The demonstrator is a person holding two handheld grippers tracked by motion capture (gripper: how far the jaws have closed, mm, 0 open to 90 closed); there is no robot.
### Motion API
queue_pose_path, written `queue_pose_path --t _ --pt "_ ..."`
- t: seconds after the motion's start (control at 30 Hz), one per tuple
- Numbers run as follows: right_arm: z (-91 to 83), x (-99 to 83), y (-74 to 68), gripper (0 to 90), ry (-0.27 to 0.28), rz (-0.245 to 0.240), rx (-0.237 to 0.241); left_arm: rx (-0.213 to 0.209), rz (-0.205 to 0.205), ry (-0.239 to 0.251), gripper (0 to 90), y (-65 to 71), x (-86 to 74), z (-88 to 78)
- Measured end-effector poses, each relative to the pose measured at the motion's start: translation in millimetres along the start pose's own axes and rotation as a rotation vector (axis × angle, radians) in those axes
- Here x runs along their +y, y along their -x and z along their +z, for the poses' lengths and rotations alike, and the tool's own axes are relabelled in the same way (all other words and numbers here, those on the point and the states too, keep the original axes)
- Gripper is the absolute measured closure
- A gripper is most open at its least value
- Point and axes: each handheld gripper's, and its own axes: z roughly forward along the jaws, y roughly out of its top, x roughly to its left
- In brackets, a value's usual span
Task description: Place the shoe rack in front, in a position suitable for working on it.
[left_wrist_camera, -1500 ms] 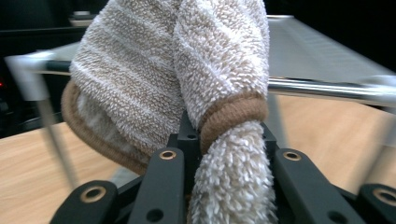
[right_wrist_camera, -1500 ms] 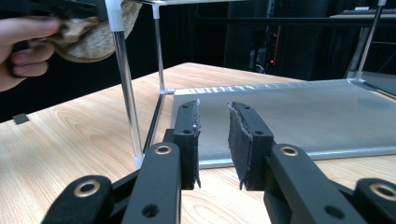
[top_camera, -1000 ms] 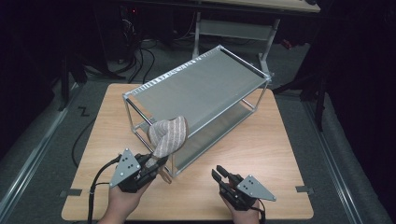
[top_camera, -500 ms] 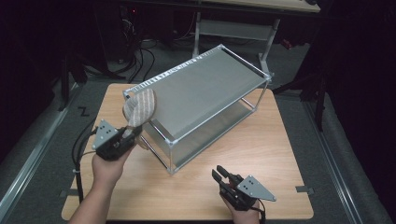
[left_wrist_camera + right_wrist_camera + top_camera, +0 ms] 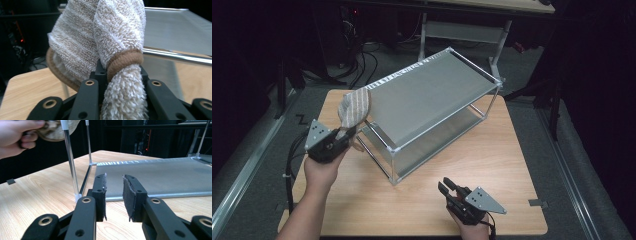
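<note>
Both grippers are black, the left gripper [image 5: 343, 138] and the right gripper [image 5: 449, 188] alike, each topped by a grey three-cornered plate. Brass-ringed screw holes dot the jaws, and a black cable trails from each. Forearms are bare.

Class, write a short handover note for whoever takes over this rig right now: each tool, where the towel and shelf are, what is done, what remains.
Left tool: shut on the striped towel, held up at the left end of the metal shelf.
Right tool: holds nothing, jaws slightly apart, low over the wooden table near its front edge.
Done: towel gripped and raised to the top shelf's corner.
Left: probably wiping the shelf top; no wiping is evident yet.
</note>
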Motion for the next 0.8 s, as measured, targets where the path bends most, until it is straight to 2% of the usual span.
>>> queue_pose_path --t 0.07,0.1,0.13,0.17,0.2,0.23,0.27,0.3,0.33,0.37,0.43,0.5,0.63,0.73,0.8 --pt "0.0 0.3 -0.1 72.1 0.001 0.003 0.000 -0.012 -0.003 0.007 72.9 4.6 -2.0 -4.6" --pt "-0.1 0.5 -0.3 72.0 0.004 0.001 0.001 -0.036 -0.001 0.020 72.9 18.5 -8.5 -17.0" --pt "-0.1 0.5 -0.3 72.0 0.004 0.001 0.001 -0.036 -0.001 0.020 72.9 18.5 -8.5 -17.0" --pt "-0.7 0.8 -0.4 71.9 0.005 -0.001 0.000 -0.070 -0.016 0.039 72.9 31.6 -15.9 -30.0" --pt "-0.7 0.8 -0.4 71.9 0.005 -0.001 0.000 -0.070 -0.016 0.039 72.9 31.6 -15.9 -30.0" --pt "-1.1 0.9 -0.4 71.9 0.006 0.000 -0.002 -0.108 -0.020 0.051 72.9 46.6 -23.3 -42.4" --pt "-1.1 1.0 -0.4 71.8 0.006 0.002 -0.003 -0.108 -0.020 0.051 72.9 46.6 -23.3 -42.4" --pt "-1.2 1.0 -0.4 71.9 0.005 0.004 -0.004 -0.150 -0.030 0.065 72.9 60.3 -28.5 -52.4" --pt "-1.2 1.0 -0.4 71.9 0.005 0.004 -0.004 -0.150 -0.030 0.065 72.9 60.3 -28.5 -52.4" --pt "-0.9 1.1 -0.7 71.9 0.005 0.000 -0.005 -0.192 -0.035 0.075 72.9 73.5 -32.1 -60.3" --pt "-0.4 1.0 -0.5 71.8 0.005 0.000 -0.003 -0.236 -0.033 0.080 72.9 89.5 -36.3 -67.4" --pt "0.3 1.0 -0.1 71.8 0.005 0.001 -0.003 -0.266 -0.040 0.085 72.9 100.6 -39.8 -70.3" --pt "0.2 1.3 0.2 71.8 0.005 0.004 -0.008 -0.314 -0.030 0.039 72.9 119.9 -50.8 -64.4" --pt "-0.3 1.3 0.1 71.8 0.006 0.003 -0.009 -0.340 -0.031 -0.013 72.9 127.9 -60.5 -53.6" --pt "-0.7 1.5 0.1 71.9 0.009 0.003 -0.008 -0.345 -0.028 -0.025 72.9 130.1 -62.4 -51.1"
